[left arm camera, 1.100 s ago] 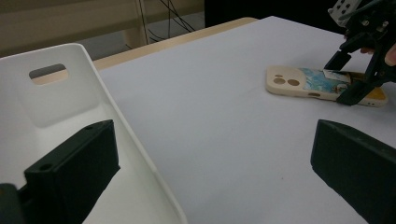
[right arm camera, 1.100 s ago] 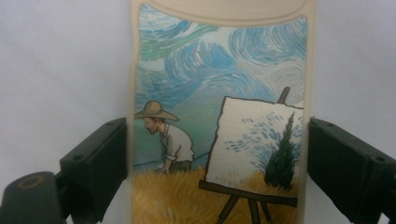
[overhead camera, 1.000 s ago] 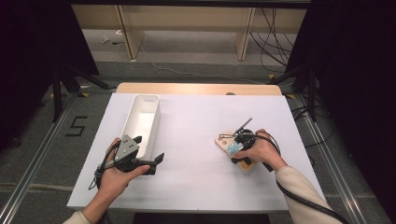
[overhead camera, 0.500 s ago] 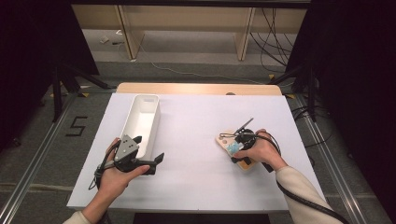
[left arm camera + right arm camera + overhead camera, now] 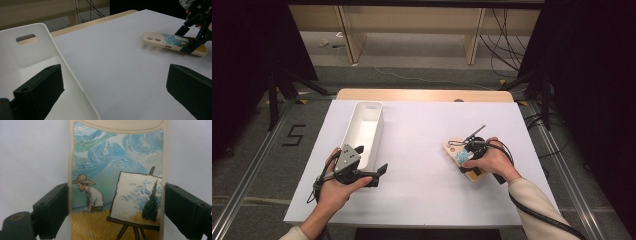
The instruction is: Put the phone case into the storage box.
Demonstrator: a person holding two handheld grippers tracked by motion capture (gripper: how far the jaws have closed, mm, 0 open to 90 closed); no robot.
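A beige phone case (image 5: pixel 454 148) printed with a painter at an easel lies flat on the white table (image 5: pixel 422 125) at the right. My right gripper (image 5: pixel 466 156) stands over it with one jaw pressed against each long edge of the case (image 5: pixel 117 170), so the right gripper (image 5: pixel 116 212) is shut on it. From the left gripper view the phone case (image 5: pixel 160 40) sits far right with the right gripper (image 5: pixel 183 41) on it. My left gripper (image 5: pixel 371 161) is open and holds nothing. One jaw hangs over the near end of a white bin (image 5: pixel 375 107), the other over bare table.
The long white bin (image 5: pixel 27 55) has a handle slot in its far wall. A wooden strip (image 5: pixel 422 95) runs along the table's far edge. Shelving and cables (image 5: pixel 507 30) stand on the floor beyond, and black stands flank both sides.
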